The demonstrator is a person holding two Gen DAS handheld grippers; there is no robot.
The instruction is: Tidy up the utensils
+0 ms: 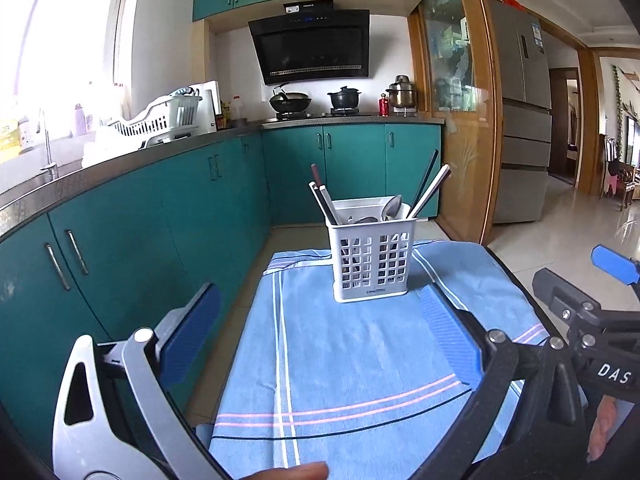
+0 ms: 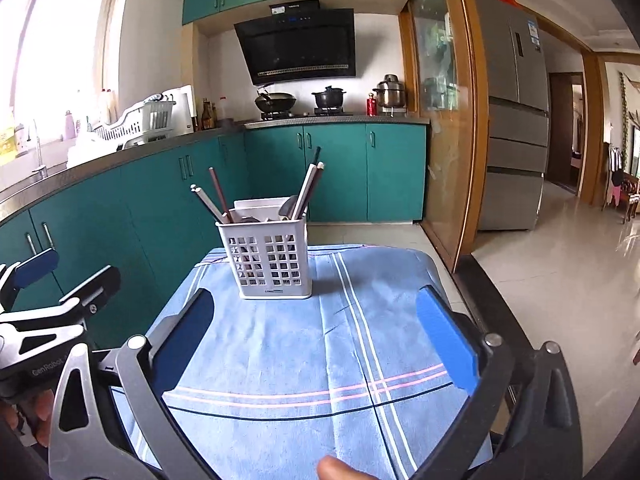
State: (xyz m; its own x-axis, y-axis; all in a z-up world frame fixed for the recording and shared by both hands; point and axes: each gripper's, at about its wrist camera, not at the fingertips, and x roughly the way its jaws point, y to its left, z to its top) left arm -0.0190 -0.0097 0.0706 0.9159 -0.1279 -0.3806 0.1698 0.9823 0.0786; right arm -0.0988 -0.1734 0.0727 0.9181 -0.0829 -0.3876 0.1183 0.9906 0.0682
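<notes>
**Two grippers spread wide before a filled utensil caddy**

The left gripper [image 1: 320, 332], seen from its own wrist camera, stands with its blue ribbed pads fully spread at lower left and lower right of the frame, nothing between them but cloth. The right gripper [image 2: 320, 336] is spread just as wide in its own view and likewise pinches nothing. Each shows at the edge of the other's view: the right at far right in the left view, the left at far left in the right view. A fingertip [image 2: 334, 467] pokes in at the bottom edge.

Beyond the pads, in the centre of both frames, a white plastic utensil caddy [image 1: 372, 256] stands upright near the far end of the surface, well apart from both grippers. It is a square, slotted basket with grid openings. Chopsticks [image 2: 308, 190], long and slim in white, dark and reddish tones, stand on end in it, fanning up and outward to left and right, and a metal spoon [image 1: 391, 206] rests bowl-up among them.

The surface is covered by a soft blue towel [image 1: 340, 360] with white, pink and dark stripes. Behind, teal cabinets [image 1: 160, 220] run under a dark speckled counter, with a white dish rack [image 1: 168, 118] at upper left and a black range hood [image 1: 312, 46] over two pots at top centre.
</notes>
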